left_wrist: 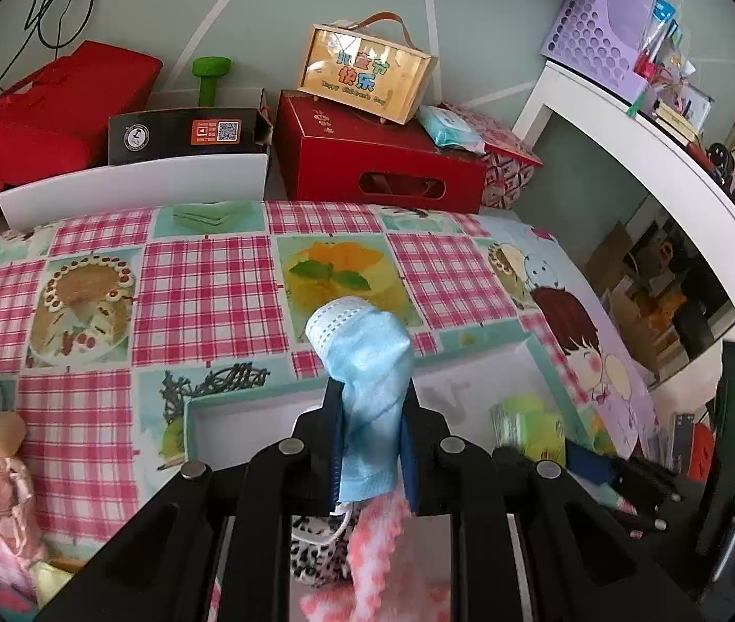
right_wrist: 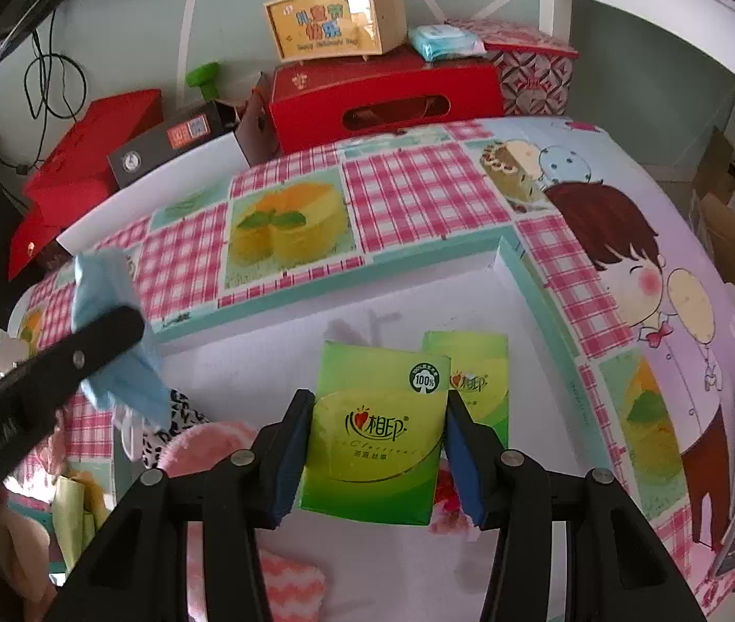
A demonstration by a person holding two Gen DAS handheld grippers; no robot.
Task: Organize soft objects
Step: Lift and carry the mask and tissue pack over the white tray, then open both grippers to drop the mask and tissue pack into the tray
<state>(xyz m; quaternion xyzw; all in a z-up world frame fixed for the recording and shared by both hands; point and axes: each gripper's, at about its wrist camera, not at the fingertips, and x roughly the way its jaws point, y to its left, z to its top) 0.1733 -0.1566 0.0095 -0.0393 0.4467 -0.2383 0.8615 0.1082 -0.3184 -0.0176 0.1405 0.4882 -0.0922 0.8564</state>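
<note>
Left hand-held gripper point(left_wrist: 370, 430) clamps a blue face mask point(left_wrist: 367, 363); right hand-held gripper point(right_wrist: 375, 446) grips a green tissue pack point(right_wrist: 375, 435) over the white tray point(right_wrist: 512, 264), another pack point(right_wrist: 476, 363) inside, red boxes point(right_wrist: 383, 98) behind.

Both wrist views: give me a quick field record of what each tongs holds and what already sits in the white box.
left tongs: shut on blue face mask, held over the near edge of the white box
right tongs: shut on green tissue pack, held above the box
second tissue pack: lying in the box, behind the held pack
pink cloth: near part of the box
leopard-print item: beside the pink cloth; cannot tell what it is
surface: checked tablecloth
</note>
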